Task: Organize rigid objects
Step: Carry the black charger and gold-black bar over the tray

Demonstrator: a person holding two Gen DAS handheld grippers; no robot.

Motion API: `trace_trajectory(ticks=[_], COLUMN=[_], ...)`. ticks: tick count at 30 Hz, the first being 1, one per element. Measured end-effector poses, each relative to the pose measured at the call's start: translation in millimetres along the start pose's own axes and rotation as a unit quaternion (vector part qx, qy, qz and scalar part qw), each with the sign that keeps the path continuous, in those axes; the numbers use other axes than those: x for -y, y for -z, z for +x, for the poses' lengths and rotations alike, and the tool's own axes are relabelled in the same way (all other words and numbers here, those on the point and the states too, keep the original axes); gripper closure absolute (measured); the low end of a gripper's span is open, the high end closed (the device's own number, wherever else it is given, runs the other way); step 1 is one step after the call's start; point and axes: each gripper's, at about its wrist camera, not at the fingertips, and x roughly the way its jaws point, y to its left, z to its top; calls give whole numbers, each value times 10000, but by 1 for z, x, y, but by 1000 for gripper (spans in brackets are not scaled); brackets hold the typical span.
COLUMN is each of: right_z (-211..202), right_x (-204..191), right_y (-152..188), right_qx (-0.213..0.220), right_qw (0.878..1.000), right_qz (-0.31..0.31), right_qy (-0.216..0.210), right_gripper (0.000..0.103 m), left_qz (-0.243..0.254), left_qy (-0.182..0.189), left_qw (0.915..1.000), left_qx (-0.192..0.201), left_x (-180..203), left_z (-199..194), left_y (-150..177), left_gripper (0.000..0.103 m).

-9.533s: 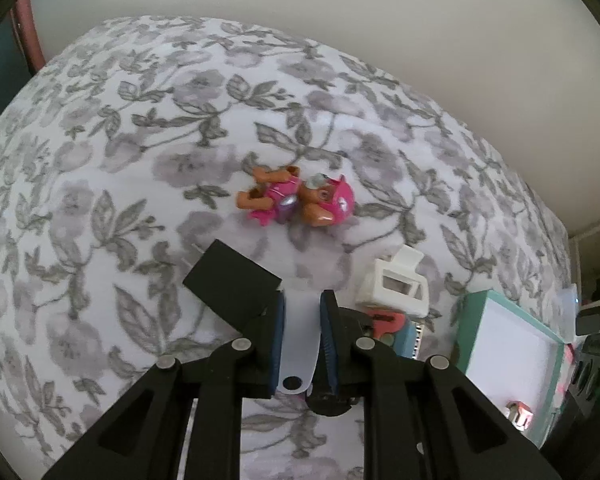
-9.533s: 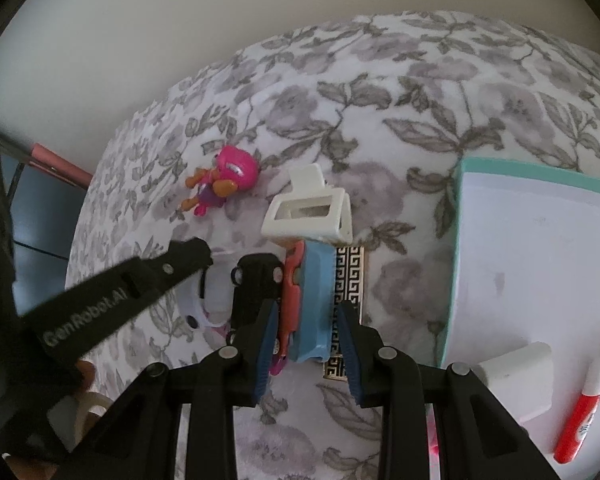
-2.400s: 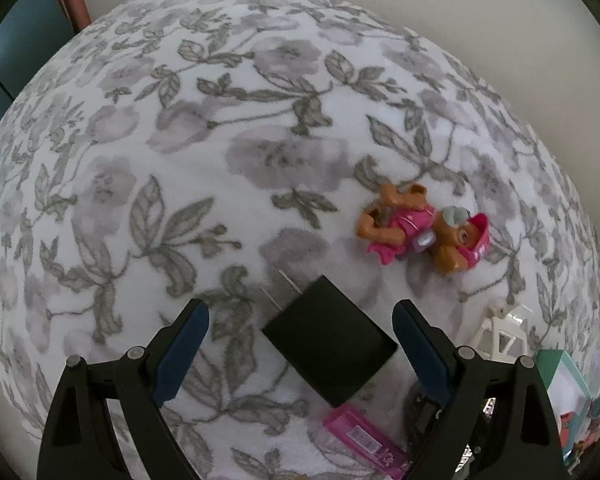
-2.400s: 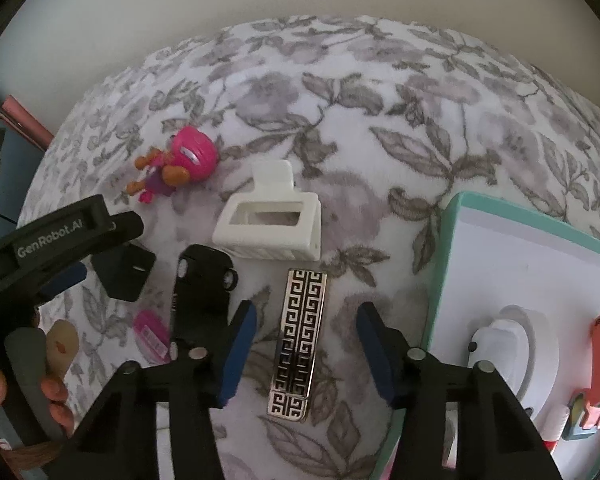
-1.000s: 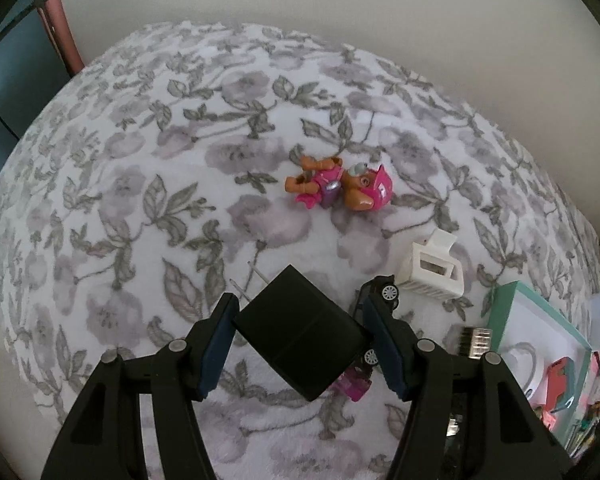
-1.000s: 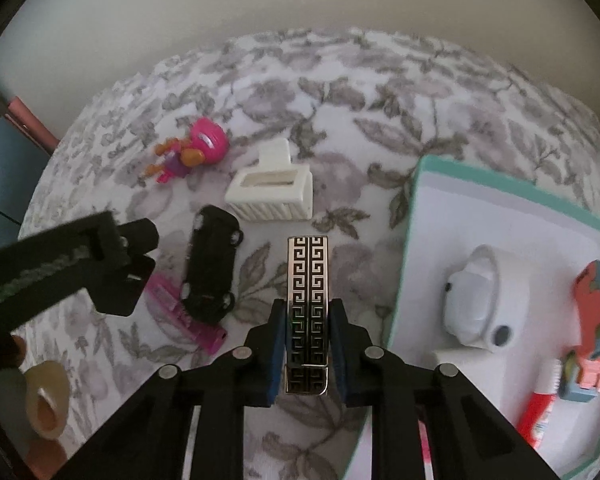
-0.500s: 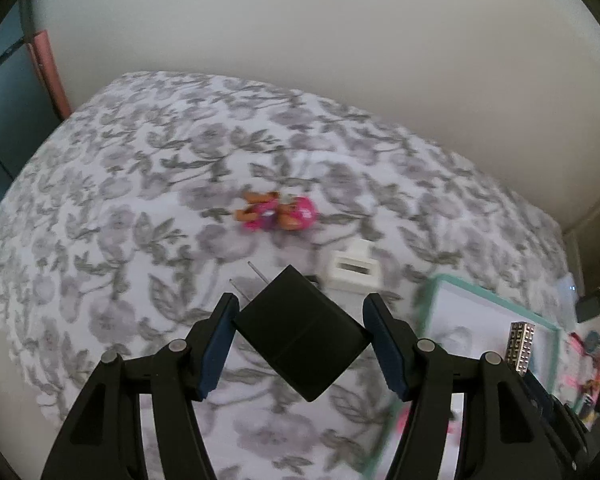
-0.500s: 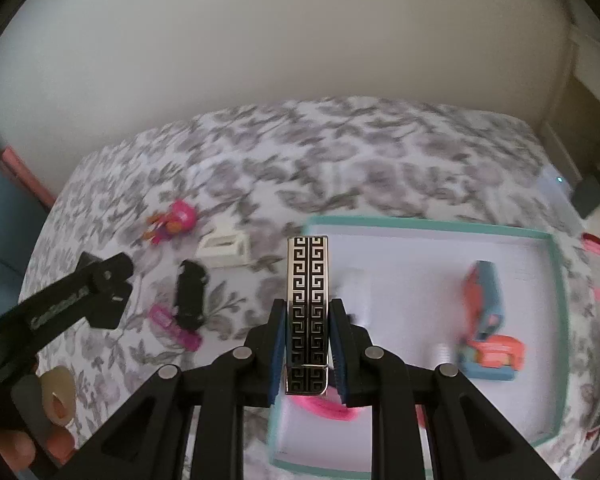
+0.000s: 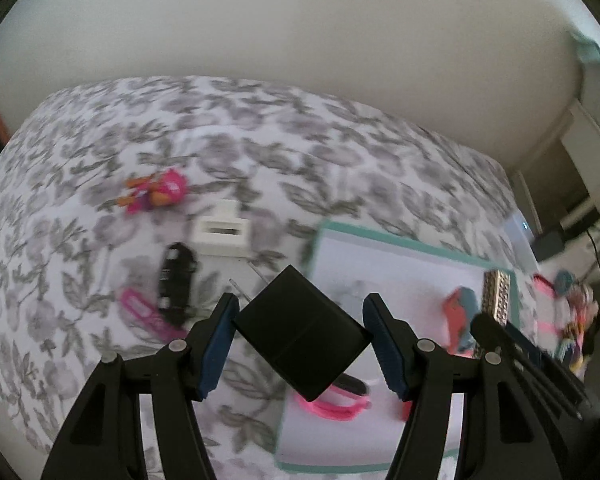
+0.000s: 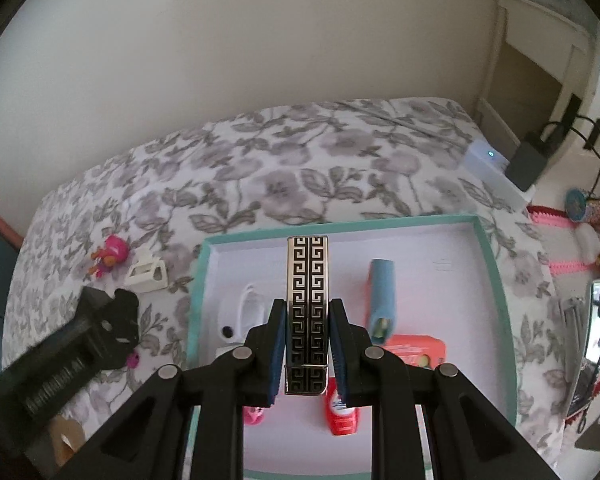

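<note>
My left gripper [image 9: 300,308] is shut on a black charger cube [image 9: 300,332], its prongs pointing up-left, held in the air at the left edge of the teal-rimmed white tray [image 9: 380,236]. My right gripper [image 10: 308,308] is shut on a silver bar with a black key pattern [image 10: 307,280], held upright over the middle of the tray [image 10: 340,226]. The pink pup figure [image 9: 156,194], the white claw clip [image 9: 222,232], the black toy car [image 9: 176,276] and a pink strip [image 9: 140,308] lie on the flowered bedspread left of the tray.
In the tray lie a white round item [image 10: 240,312], a blue and coral piece [image 10: 382,296], a red tube [image 10: 340,412] and a pink band [image 9: 332,404]. Beyond the bed's right edge sit a white device [image 10: 488,160], a black adapter [image 10: 528,164] and colourful clutter [image 10: 596,240].
Both grippers have risen and swung right, from above the loose toys to the tray. The charger cube and the patterned bar stay gripped.
</note>
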Motion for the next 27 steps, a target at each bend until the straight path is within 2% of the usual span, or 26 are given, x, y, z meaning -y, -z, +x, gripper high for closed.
trace_trajectory(ticks=[11, 17, 20, 27], right_z=[3, 11, 19, 37], right_x=[57, 74, 78, 89], right_y=[-1, 0, 1, 5], right_qx=[20, -70, -172, -379], right_qw=[9974, 9958, 9954, 9940], right_qz=[540, 688, 721, 866], right_qy=[468, 605, 598, 551], right_gripper=[81, 81, 81, 81], left_qz=[466, 691, 808, 812], left_qy=[394, 399, 288, 252], left_qw=[9976, 9959, 9955, 9949], left_qx=[-323, -423, -416, -547], left_x=[55, 75, 81, 84], left_z=[19, 28, 33, 48], left_y=[12, 16, 17, 17], left_gripper=[37, 37, 37, 37])
